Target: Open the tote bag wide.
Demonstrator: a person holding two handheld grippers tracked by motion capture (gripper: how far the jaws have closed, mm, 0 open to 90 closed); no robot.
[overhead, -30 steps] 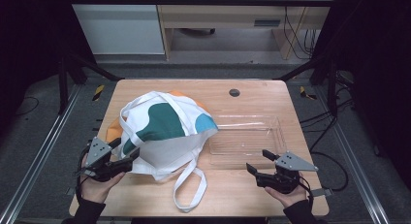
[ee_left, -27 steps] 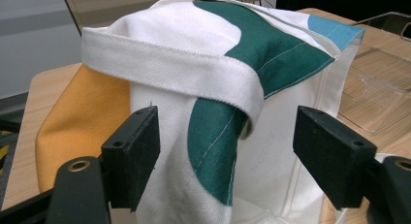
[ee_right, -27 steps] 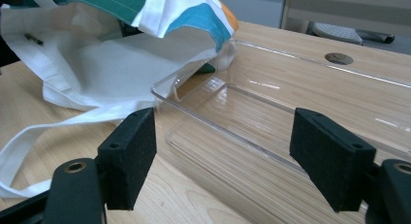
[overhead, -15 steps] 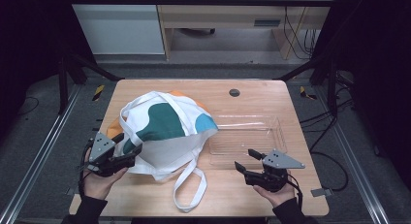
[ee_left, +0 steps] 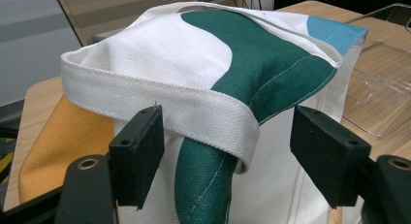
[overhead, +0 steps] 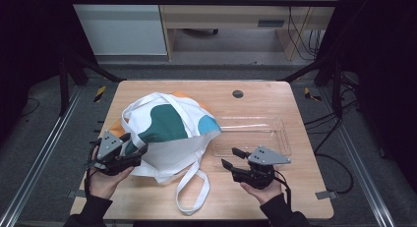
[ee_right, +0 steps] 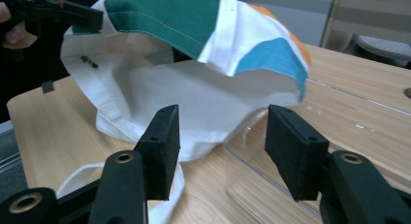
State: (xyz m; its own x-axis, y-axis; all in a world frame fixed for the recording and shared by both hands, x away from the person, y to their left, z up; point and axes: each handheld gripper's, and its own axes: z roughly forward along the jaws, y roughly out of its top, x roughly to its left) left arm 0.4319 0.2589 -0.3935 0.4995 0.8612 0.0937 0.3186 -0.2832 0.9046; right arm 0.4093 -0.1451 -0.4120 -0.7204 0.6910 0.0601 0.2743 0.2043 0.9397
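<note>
A white tote bag [overhead: 167, 124] with green, blue and orange patches lies on the left half of the wooden table, its mouth gaping toward the right. My left gripper [overhead: 136, 144] is at the bag's near-left edge. Its jaws stand open with a white strap [ee_left: 194, 112] and green cloth [ee_left: 203, 54] just ahead of them. My right gripper [overhead: 229, 157] is open over the near-left corner of a clear plastic tray [overhead: 255, 133] and points left at the bag's mouth [ee_right: 194, 88]. Nothing is between its jaws [ee_right: 220, 146].
The bag's second strap [overhead: 192, 187] loops loose on the table toward the front edge. A round black grommet [overhead: 238, 94] sits in the table at the back. Metal frame rails run along both sides, and a desk stands beyond the far edge.
My right gripper has moved left along the tray's near edge toward the bag's mouth. The left gripper has shifted slightly right, closer against the bag.
</note>
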